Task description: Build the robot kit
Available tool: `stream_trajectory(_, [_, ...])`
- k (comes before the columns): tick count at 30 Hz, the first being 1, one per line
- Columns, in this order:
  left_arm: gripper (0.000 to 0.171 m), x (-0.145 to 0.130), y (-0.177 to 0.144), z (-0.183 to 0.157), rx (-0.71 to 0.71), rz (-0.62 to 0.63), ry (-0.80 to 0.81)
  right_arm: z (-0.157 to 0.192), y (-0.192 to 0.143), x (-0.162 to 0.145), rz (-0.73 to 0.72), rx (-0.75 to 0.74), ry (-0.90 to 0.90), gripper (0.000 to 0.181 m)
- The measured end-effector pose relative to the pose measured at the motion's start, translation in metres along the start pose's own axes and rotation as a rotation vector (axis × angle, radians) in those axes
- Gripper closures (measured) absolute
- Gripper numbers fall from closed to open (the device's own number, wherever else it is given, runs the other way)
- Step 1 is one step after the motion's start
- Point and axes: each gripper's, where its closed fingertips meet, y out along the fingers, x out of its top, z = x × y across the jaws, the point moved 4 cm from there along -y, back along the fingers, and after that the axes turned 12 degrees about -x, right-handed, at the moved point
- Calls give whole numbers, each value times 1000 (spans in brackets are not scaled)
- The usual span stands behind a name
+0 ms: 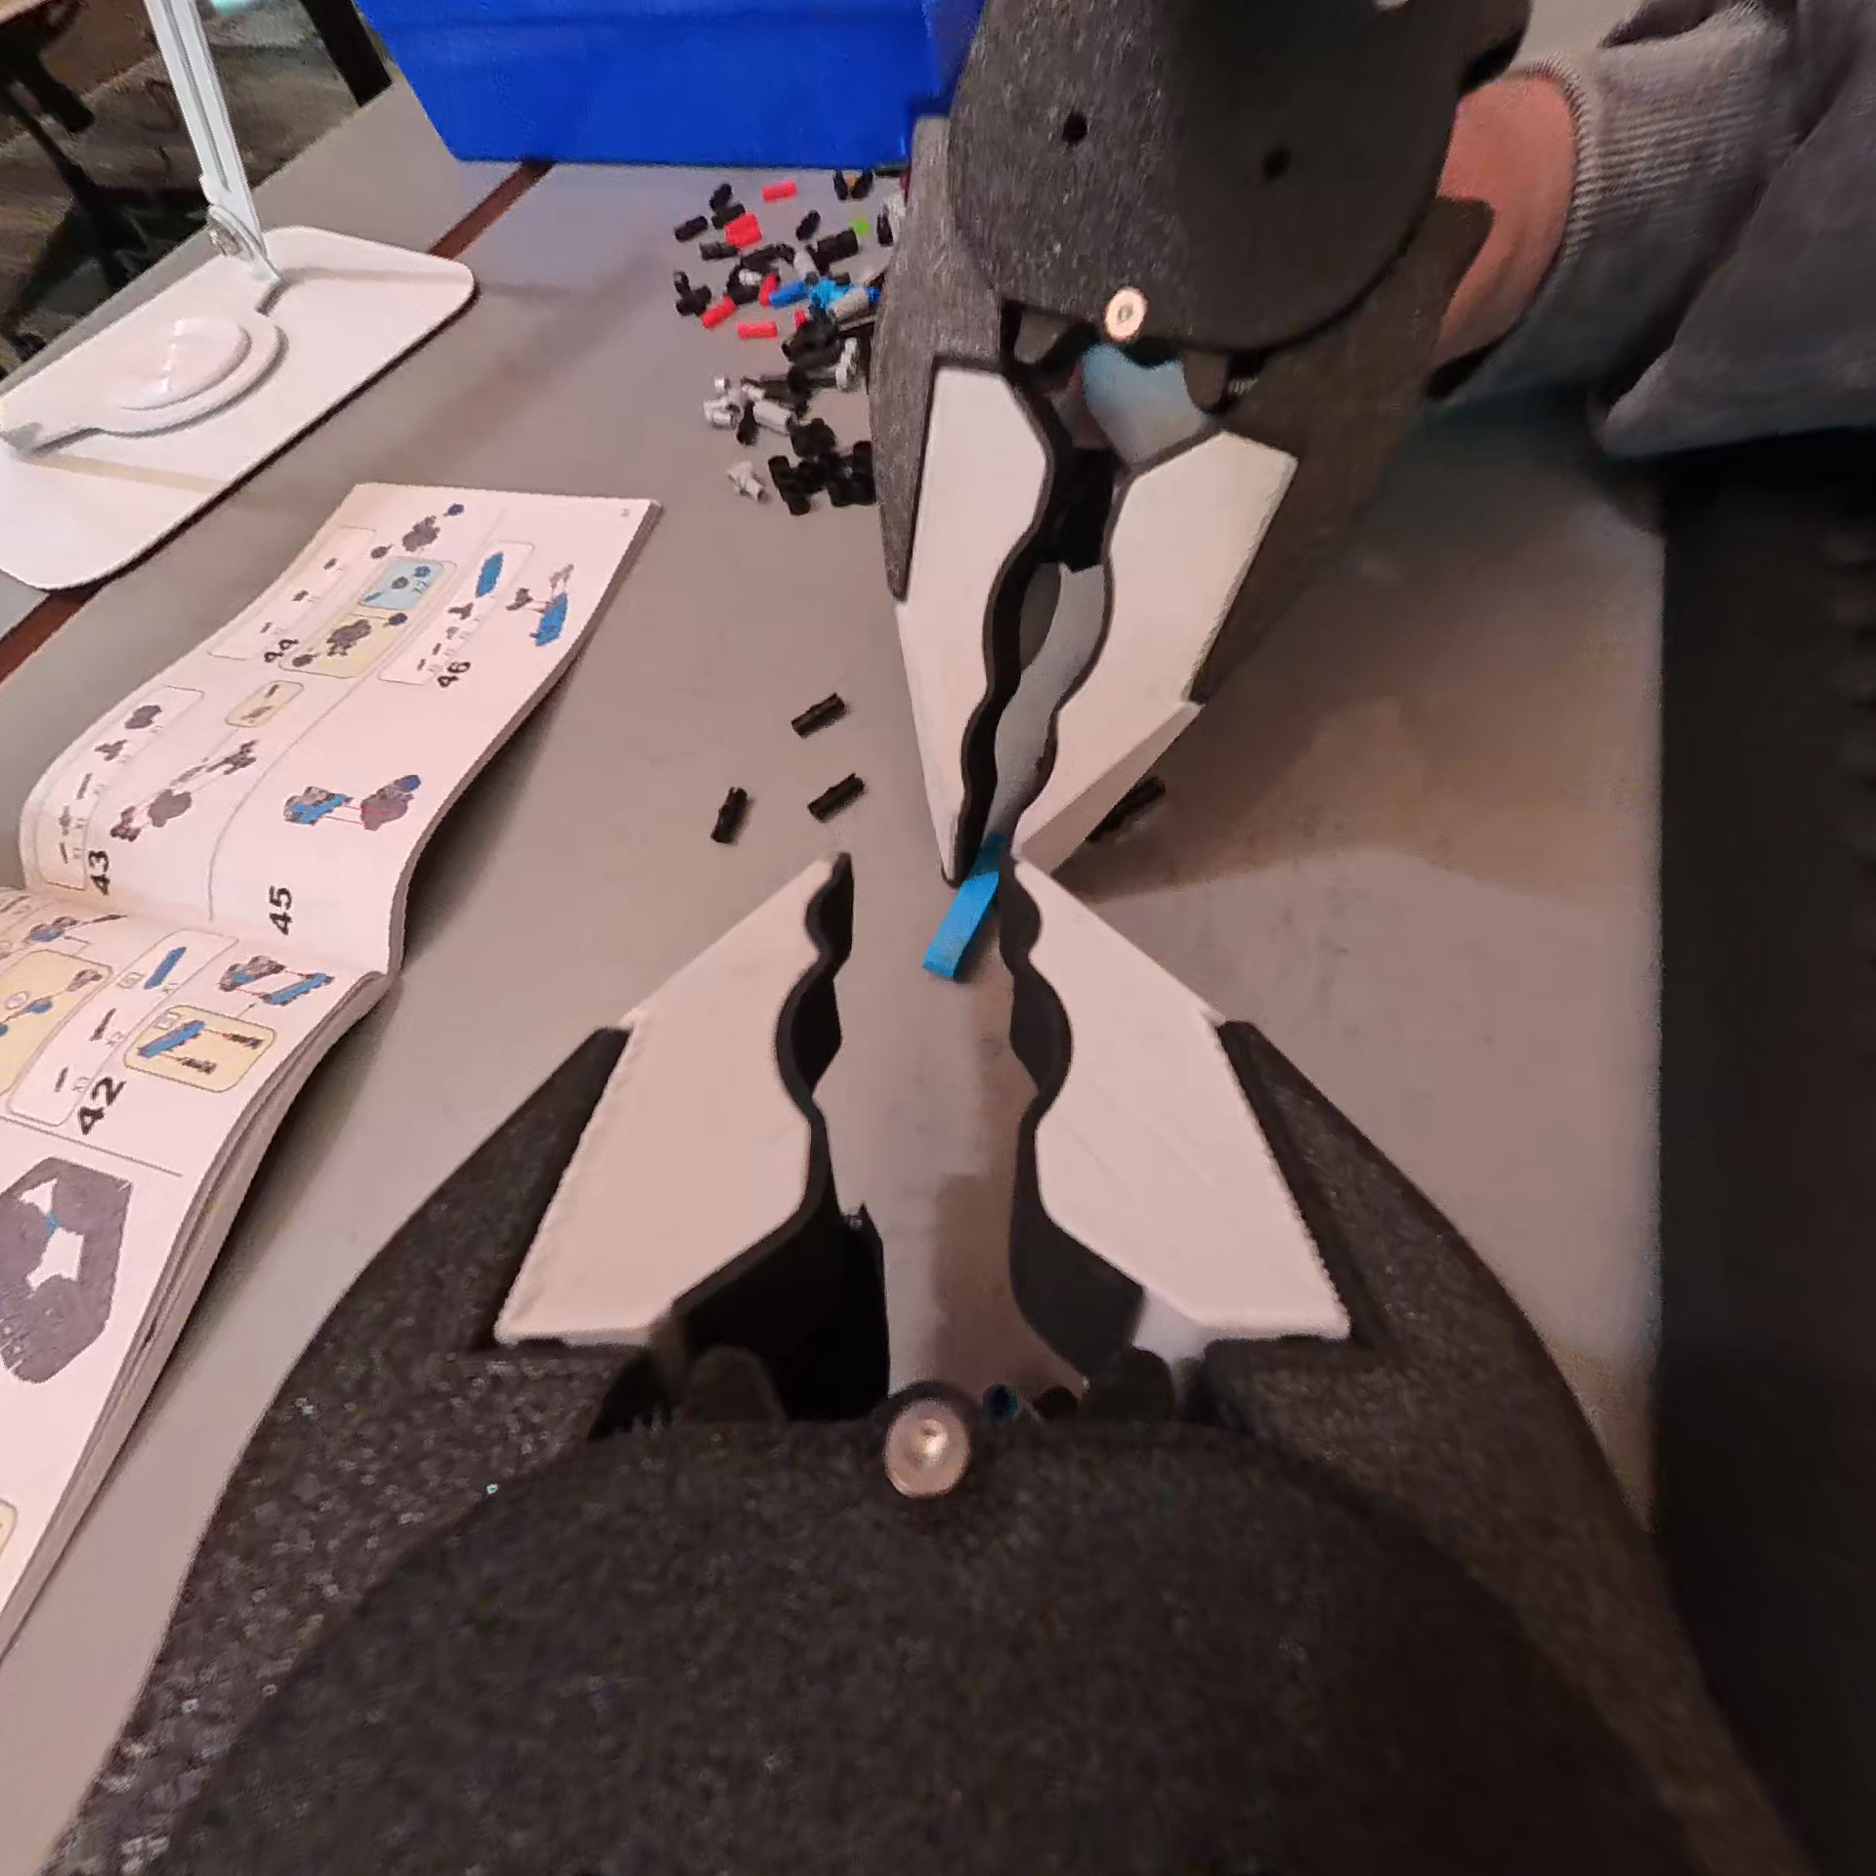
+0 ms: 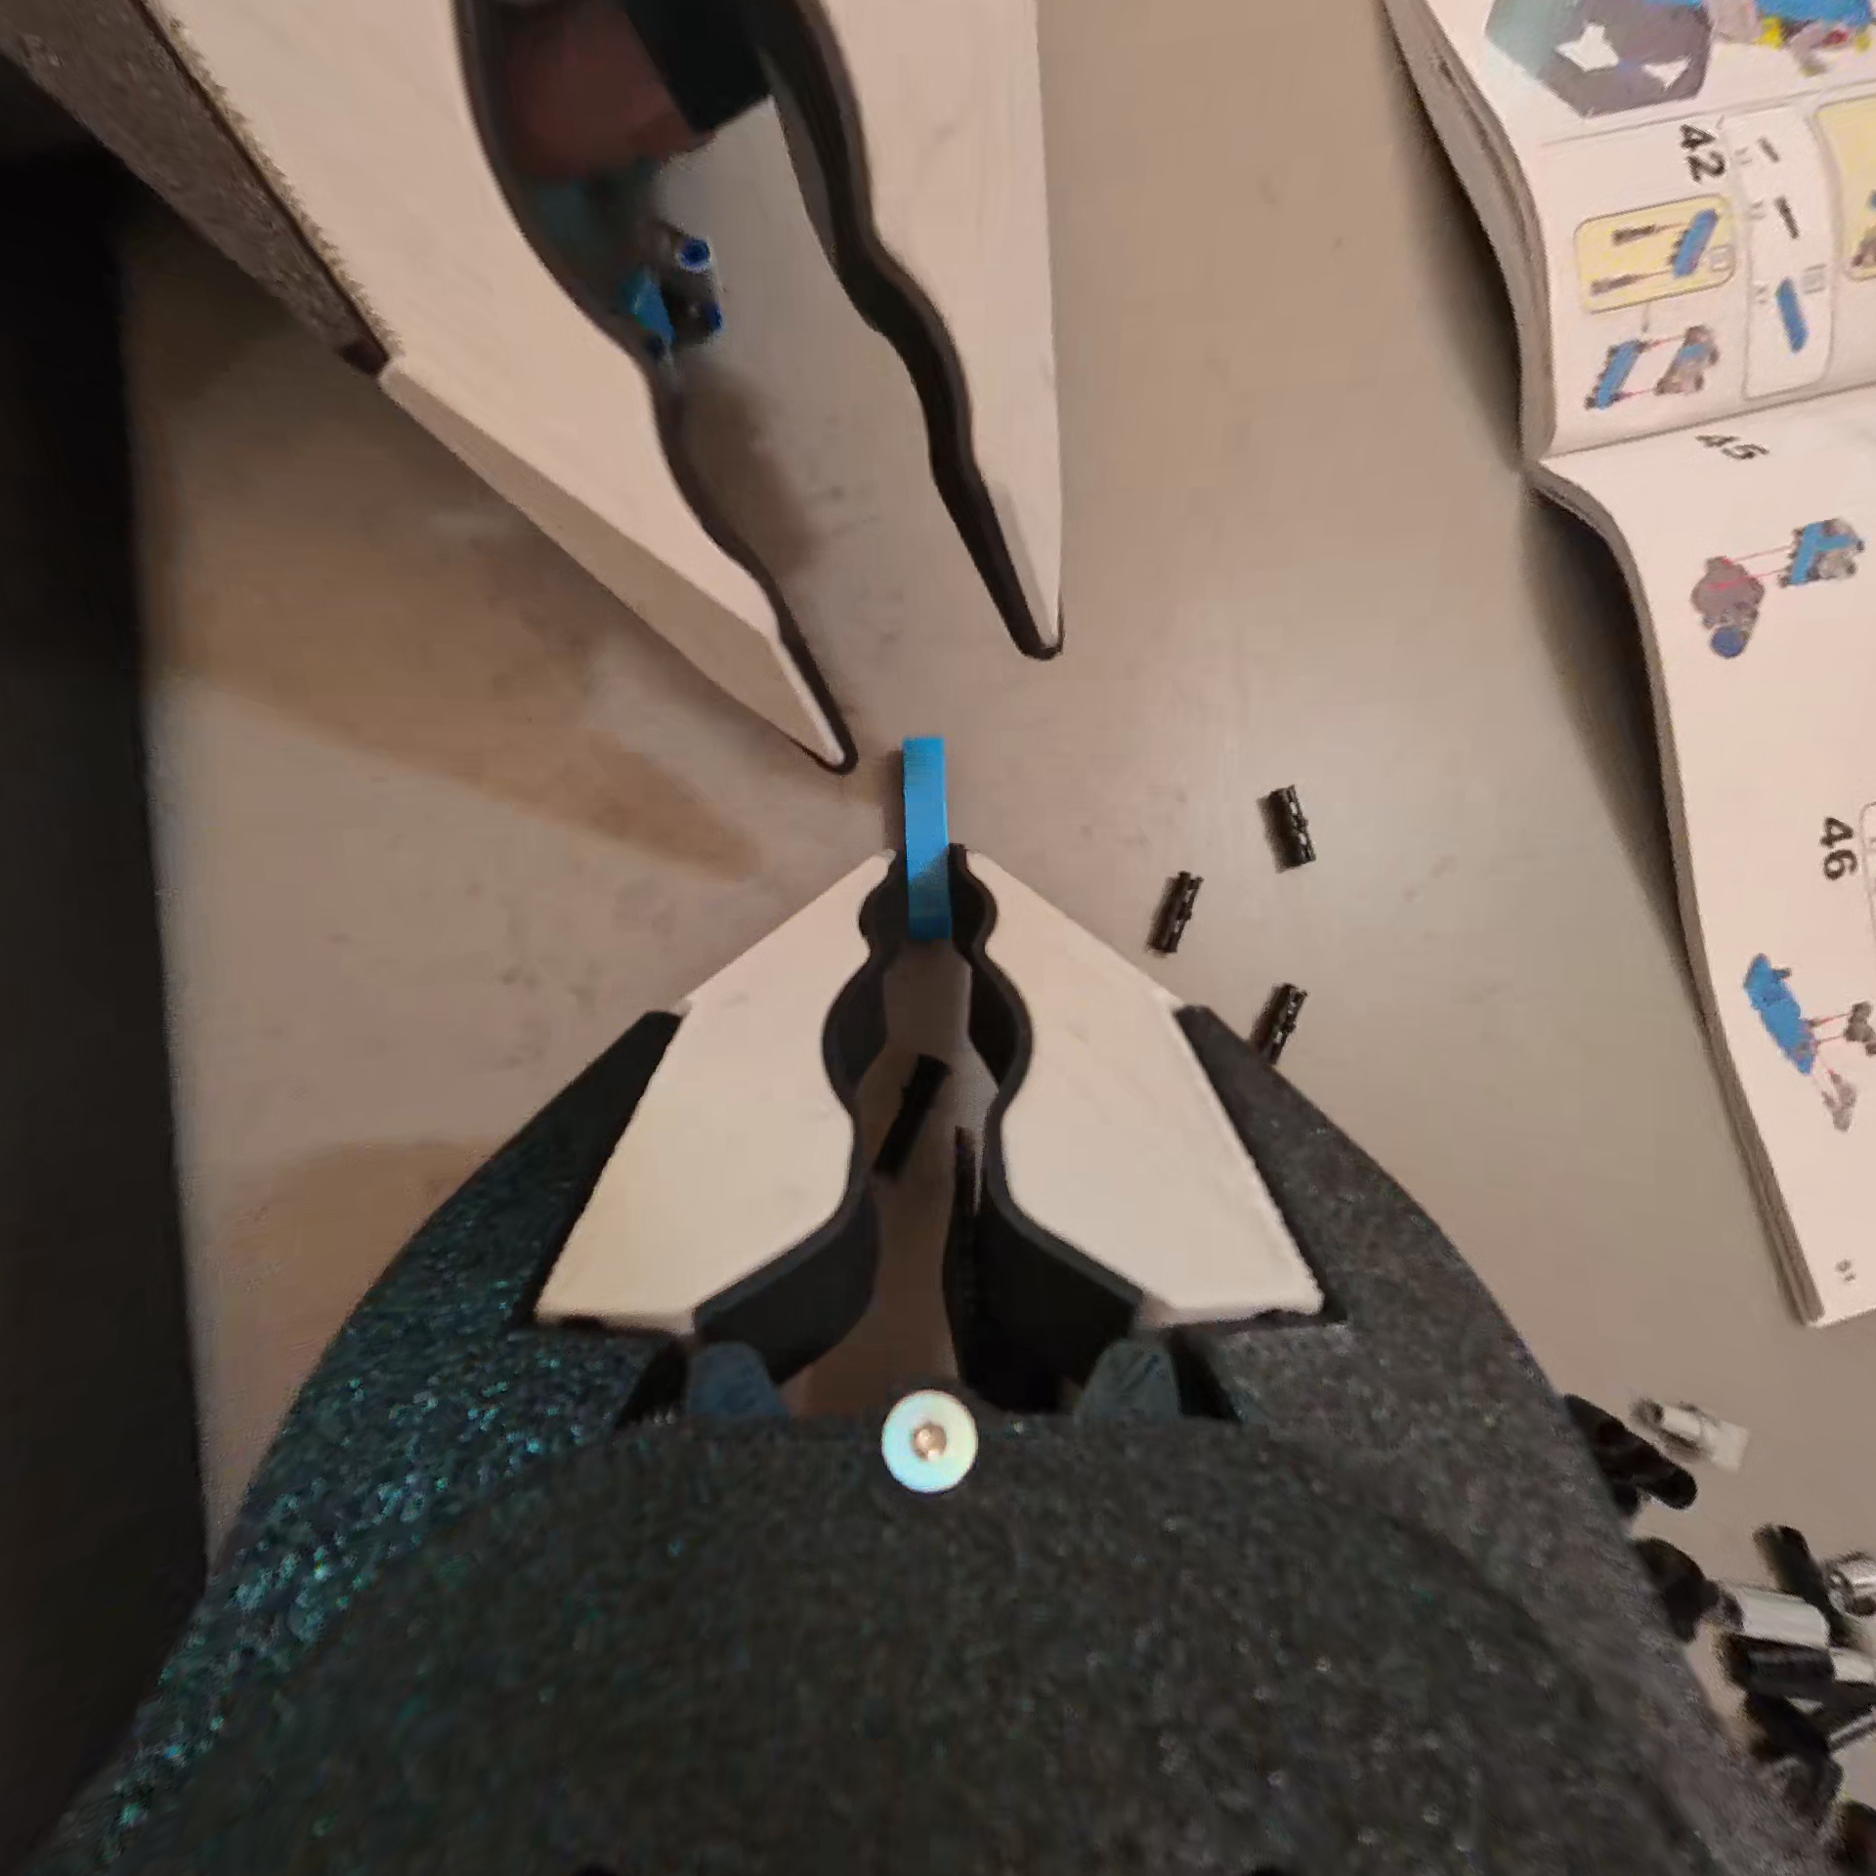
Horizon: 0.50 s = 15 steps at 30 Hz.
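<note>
blue bin [image 1: 650, 81]: cut off by the top edge of the left wrist view; only its lower wall shows.
lamp base [image 1: 203, 396]: its white arm runs out of the top edge.
booklet [image 1: 305, 792]: left pages cut off by the edge; in the right wrist view it runs off the right side.
blue piece [image 2: 926, 853]: lower end hidden between the jaws of the right gripper [image 2: 926, 863].
loose parts [image 1: 792, 335]: heap partly hidden behind that gripper, too small to tell apart.
sleeve [image 1: 1726, 203]: cut off at the right edge.

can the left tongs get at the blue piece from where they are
Probably yes. The left tongs are open, and the blue piece hangs just off their tips with nothing between. It is pinched by the right tongs, which cover only one end, leaving the other end free.
</note>
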Motion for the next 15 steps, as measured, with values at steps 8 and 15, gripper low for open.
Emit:
stream_trajectory(8, [144, -4, 2, -1, -32, 67, -22, -46, -39, 10, -210, -76, 259, 130])
stream_trajectory(15, [143, -13, 9, -5, -29, 185, -1, -60, -37, 5, -367, 13, 434, 133])
